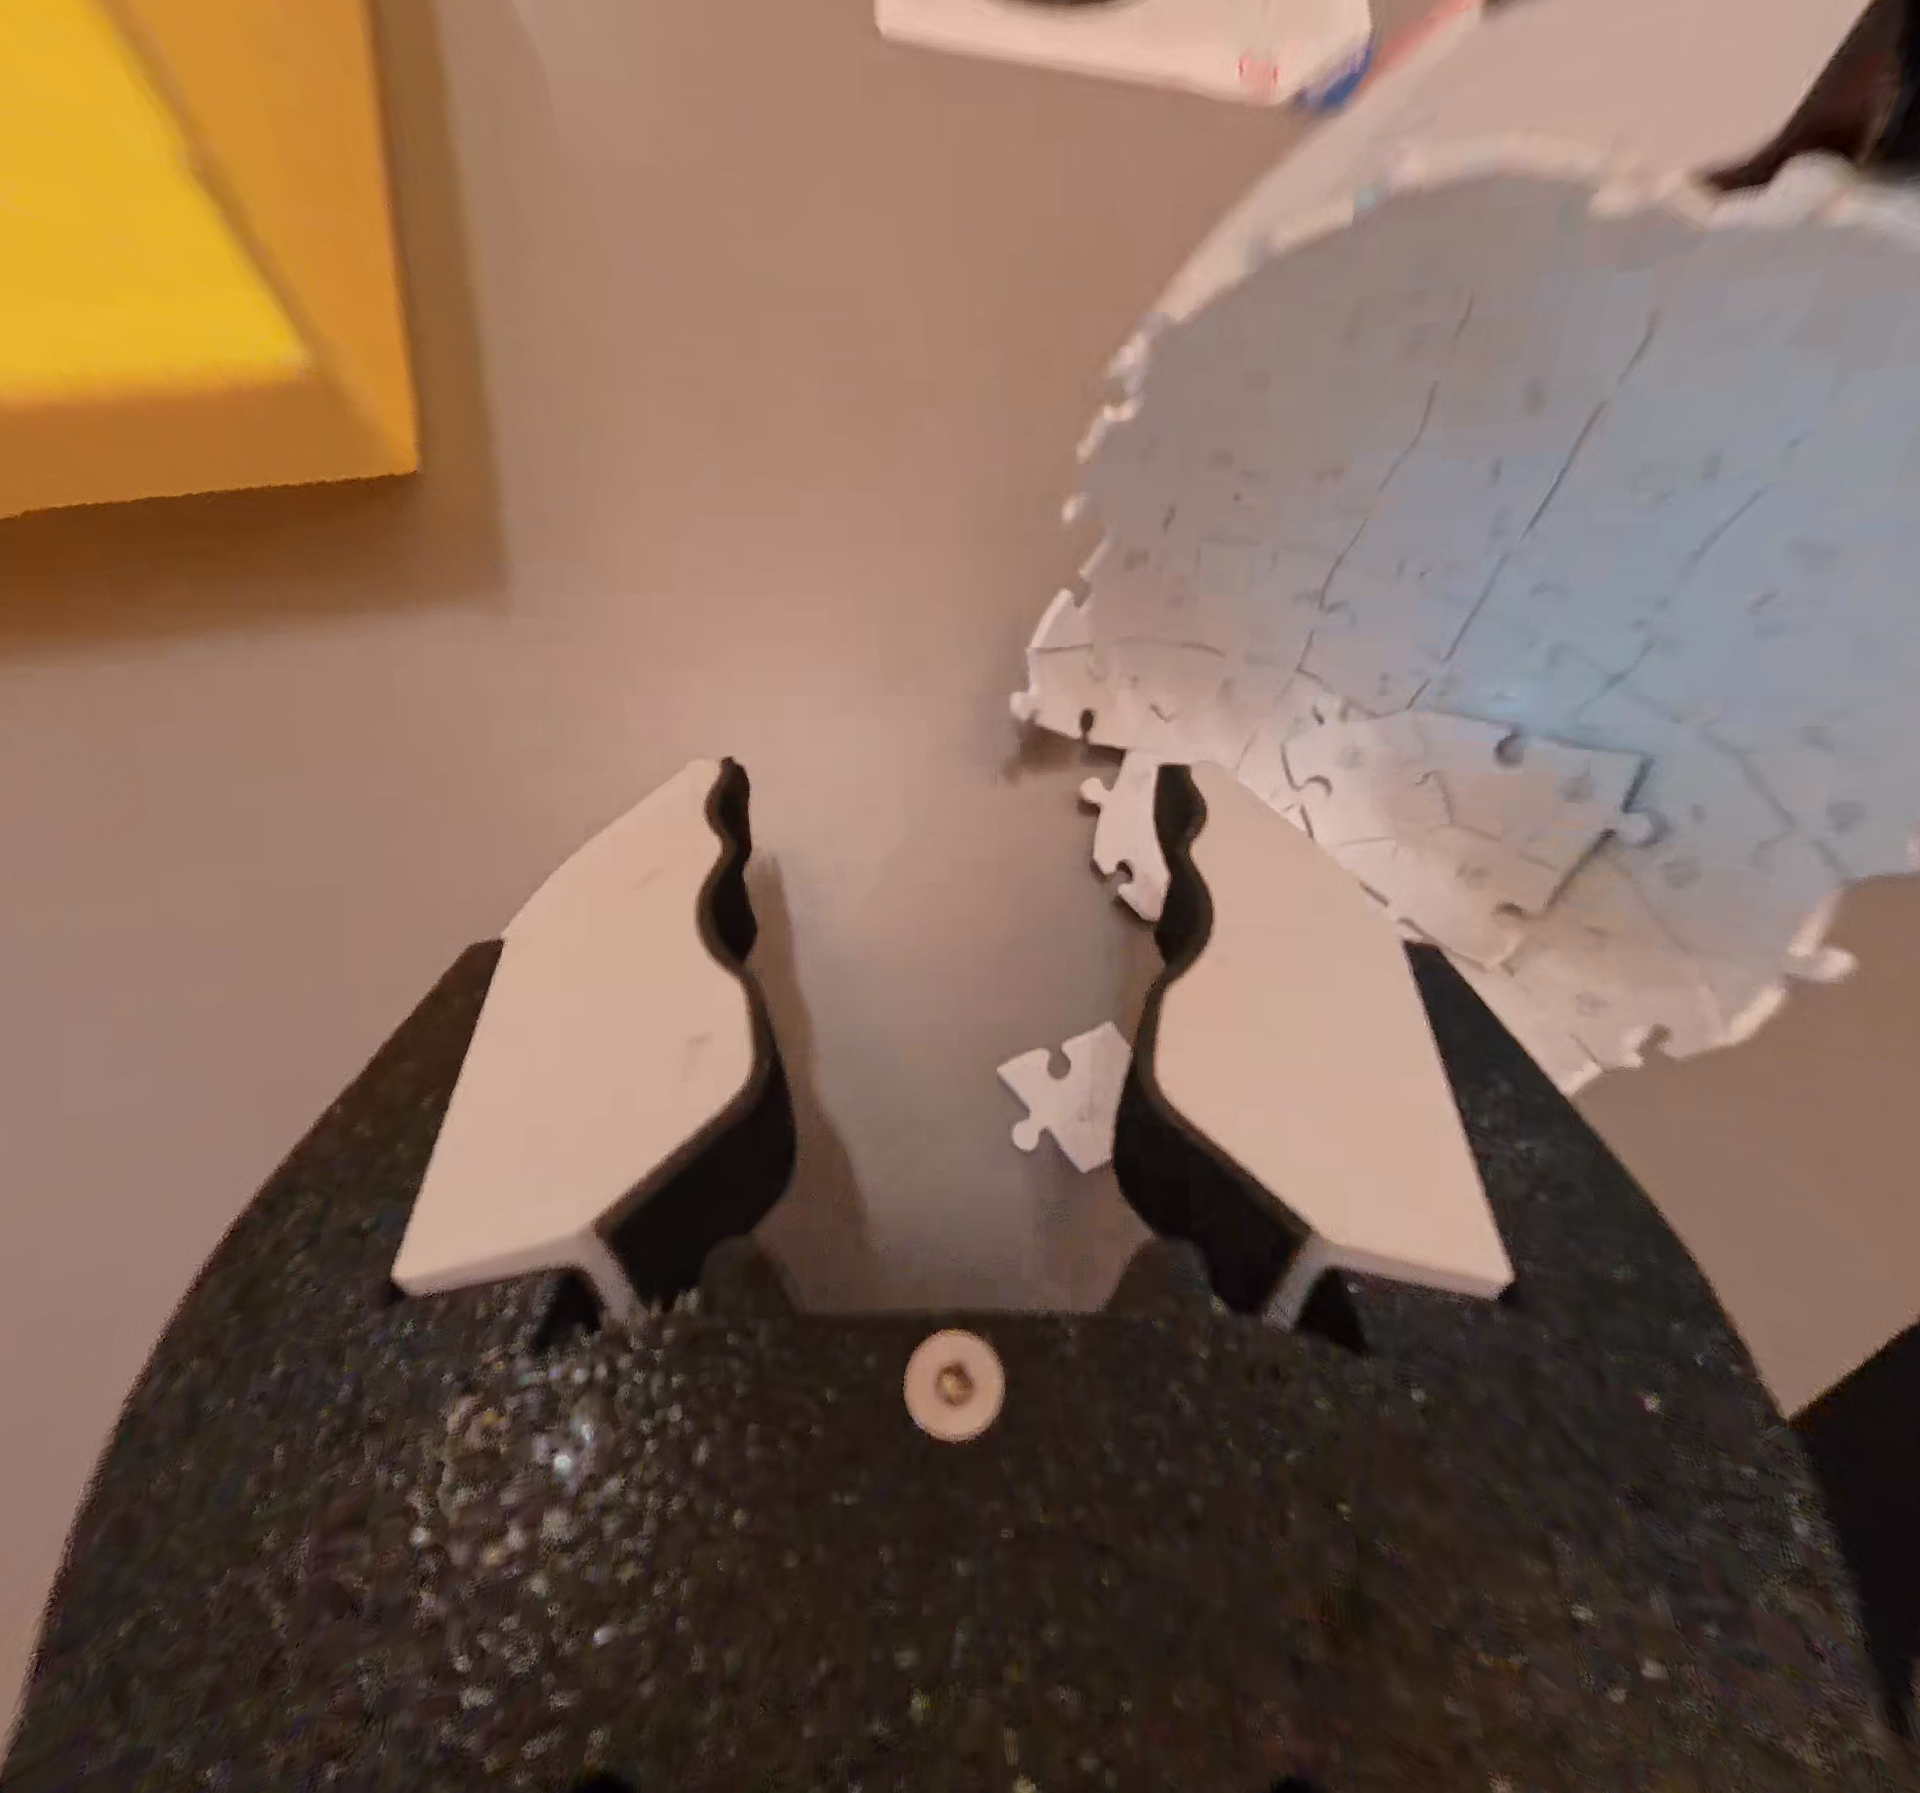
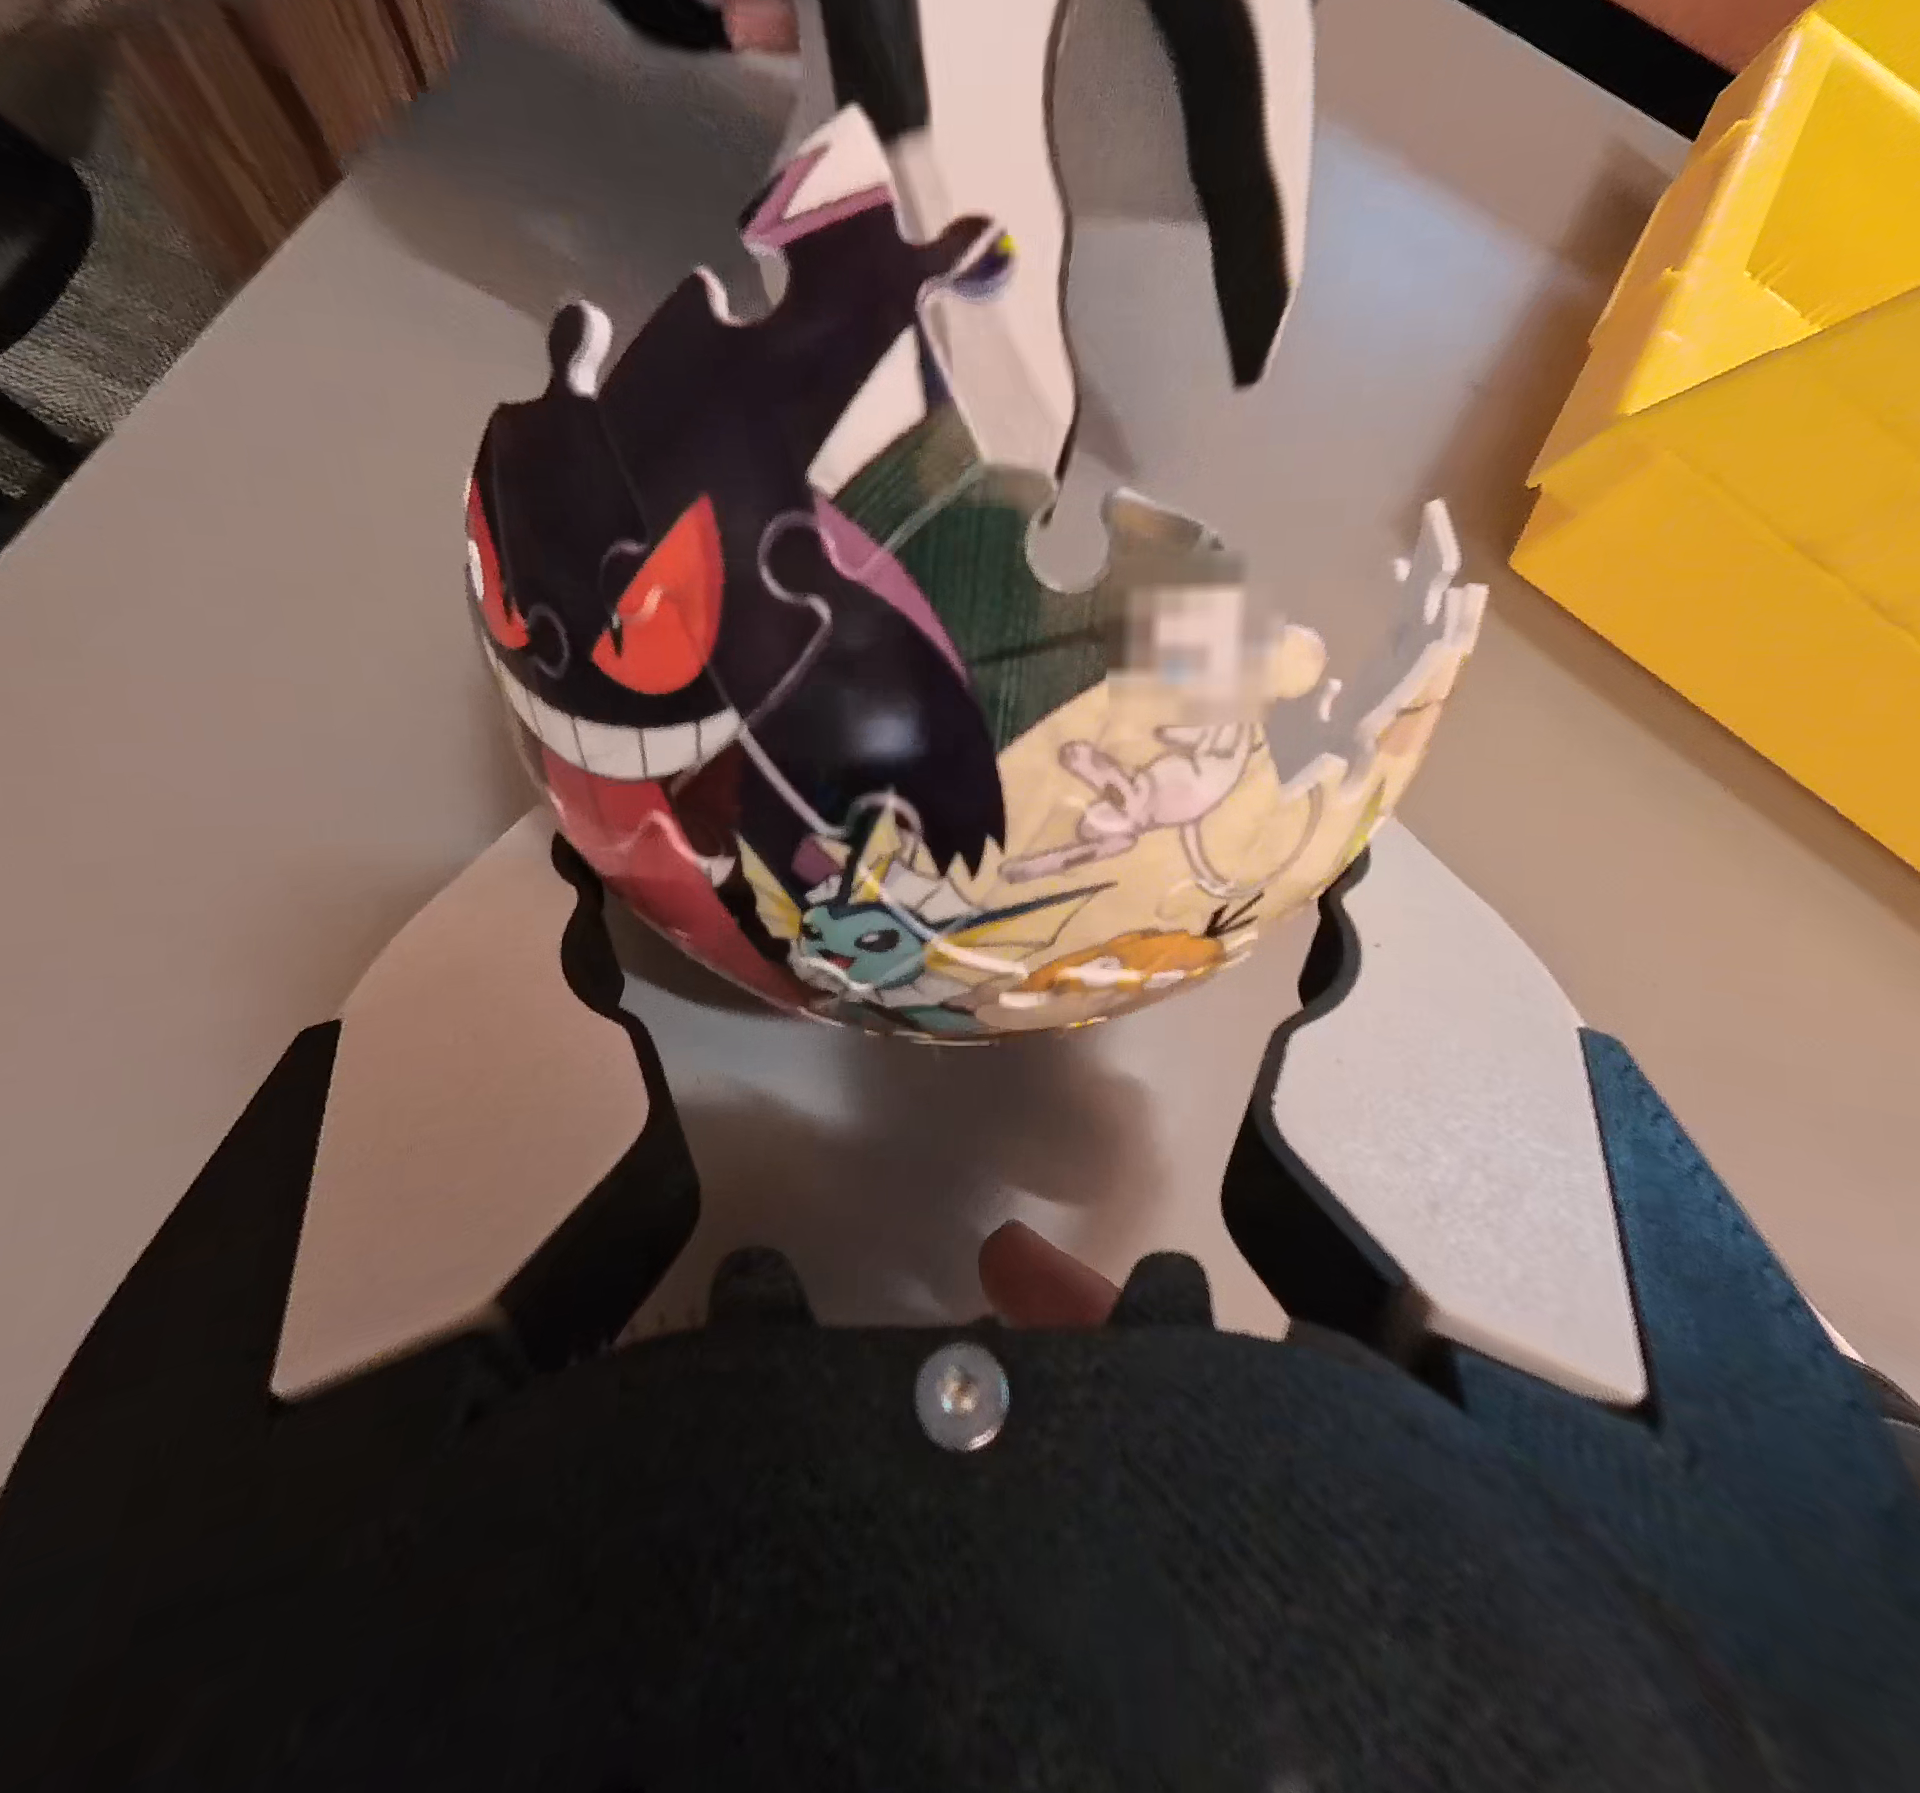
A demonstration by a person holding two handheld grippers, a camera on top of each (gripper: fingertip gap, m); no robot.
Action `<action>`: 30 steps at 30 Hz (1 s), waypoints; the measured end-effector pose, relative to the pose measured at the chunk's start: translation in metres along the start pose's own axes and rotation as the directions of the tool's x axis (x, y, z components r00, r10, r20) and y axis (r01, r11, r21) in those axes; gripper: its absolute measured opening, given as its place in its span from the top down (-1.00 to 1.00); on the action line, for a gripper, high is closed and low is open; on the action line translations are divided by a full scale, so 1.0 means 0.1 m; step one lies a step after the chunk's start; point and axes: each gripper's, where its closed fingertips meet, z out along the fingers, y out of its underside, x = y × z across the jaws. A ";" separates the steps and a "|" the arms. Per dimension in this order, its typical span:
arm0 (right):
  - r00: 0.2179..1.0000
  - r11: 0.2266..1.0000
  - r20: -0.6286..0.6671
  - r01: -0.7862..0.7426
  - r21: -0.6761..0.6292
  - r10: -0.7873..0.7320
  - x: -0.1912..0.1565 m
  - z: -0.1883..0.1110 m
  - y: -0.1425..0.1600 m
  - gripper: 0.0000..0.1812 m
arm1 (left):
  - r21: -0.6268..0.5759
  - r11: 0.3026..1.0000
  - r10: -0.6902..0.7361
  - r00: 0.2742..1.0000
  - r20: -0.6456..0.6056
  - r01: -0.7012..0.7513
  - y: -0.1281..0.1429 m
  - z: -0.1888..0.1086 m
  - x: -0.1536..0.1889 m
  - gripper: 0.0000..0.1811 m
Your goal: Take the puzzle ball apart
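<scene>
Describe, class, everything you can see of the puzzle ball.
The puzzle ball is half dismantled: an open bowl-shaped shell of interlocking, glossy curved pieces with a jagged rim. Outside it carries colourful cartoon creatures; the inside is plain white. The right claw cradles its lower part between wide-spread fingers, above the beige table. The left claw reaches down at its rim. A loose piece lies on the table.
</scene>
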 end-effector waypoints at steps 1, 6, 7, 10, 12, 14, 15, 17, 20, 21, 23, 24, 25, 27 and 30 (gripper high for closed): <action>1.000 1.000 0.002 -0.004 0.002 0.004 0.00 0.00 -0.01 -0.43 | 0.033 0.999 -0.015 1.000 -0.015 0.015 -0.05 -0.09 -0.02 0.17; 1.000 1.000 0.014 -0.011 -0.009 0.011 -0.01 -0.03 0.05 -0.43 | 0.086 0.995 -0.050 0.999 0.001 0.049 -0.04 -0.52 -0.27 0.16; 1.000 1.000 0.020 -0.016 -0.012 0.016 -0.01 -0.04 0.06 -0.43 | 0.071 0.996 -0.050 0.998 0.024 0.049 0.01 -0.58 -0.34 0.16; 0.999 1.000 0.035 -0.012 -0.015 0.013 -0.02 -0.06 0.09 -0.43 | -0.030 1.000 -0.006 0.999 0.036 0.007 0.23 -0.71 -0.40 0.17; 0.999 1.000 0.048 -0.015 -0.016 0.016 -0.03 -0.07 0.11 -0.43 | -0.118 0.993 0.026 0.999 -0.019 -0.028 0.41 -0.73 -0.31 0.21; 0.998 1.000 0.052 -0.018 -0.016 0.019 -0.03 -0.07 0.12 -0.43 | -0.197 0.979 0.051 0.998 -0.046 -0.060 0.55 -0.73 -0.25 0.23; 0.998 1.000 0.054 -0.016 -0.016 0.017 -0.03 -0.06 0.13 -0.43 | -0.216 0.974 0.050 0.995 -0.089 -0.068 0.57 -0.70 -0.16 0.25; 0.998 1.000 0.054 -0.013 -0.024 0.015 -0.03 -0.07 0.15 -0.43 | -0.260 0.965 -0.010 0.985 -0.173 -0.036 0.58 -0.59 0.08 0.26; 0.999 0.999 0.048 -0.004 -0.036 0.006 -0.03 -0.08 0.17 -0.43 | -0.420 0.908 -0.034 0.993 -0.111 -0.016 0.68 -0.45 0.23 0.34; 0.999 0.999 0.048 -0.003 -0.037 0.005 -0.03 -0.08 0.17 -0.42 | -0.457 0.889 0.014 0.998 -0.056 -0.038 0.71 -0.39 0.20 0.34; 0.999 0.999 0.049 0.000 -0.038 0.002 -0.03 -0.09 0.16 -0.42 | -0.500 0.862 0.091 0.996 -0.019 -0.088 0.75 -0.28 0.22 0.36; 0.999 0.999 0.047 0.004 -0.038 -0.002 -0.03 -0.09 0.16 -0.42 | -0.510 0.854 0.111 0.994 -0.007 -0.099 0.75 -0.23 0.22 0.37; 0.999 0.999 0.045 0.008 -0.039 -0.006 -0.03 -0.09 0.15 -0.42 | -0.514 0.851 0.133 0.991 0.022 -0.103 0.74 -0.19 0.19 0.39; 0.999 0.999 0.043 0.014 -0.038 -0.013 -0.04 -0.09 0.14 -0.42 | -0.528 0.842 0.165 0.985 0.053 -0.112 0.74 -0.20 0.13 0.40; 0.999 0.999 0.044 0.019 -0.035 -0.018 -0.05 -0.08 0.12 -0.42 | -0.524 0.845 0.178 0.979 0.096 -0.102 0.74 -0.24 -0.01 0.33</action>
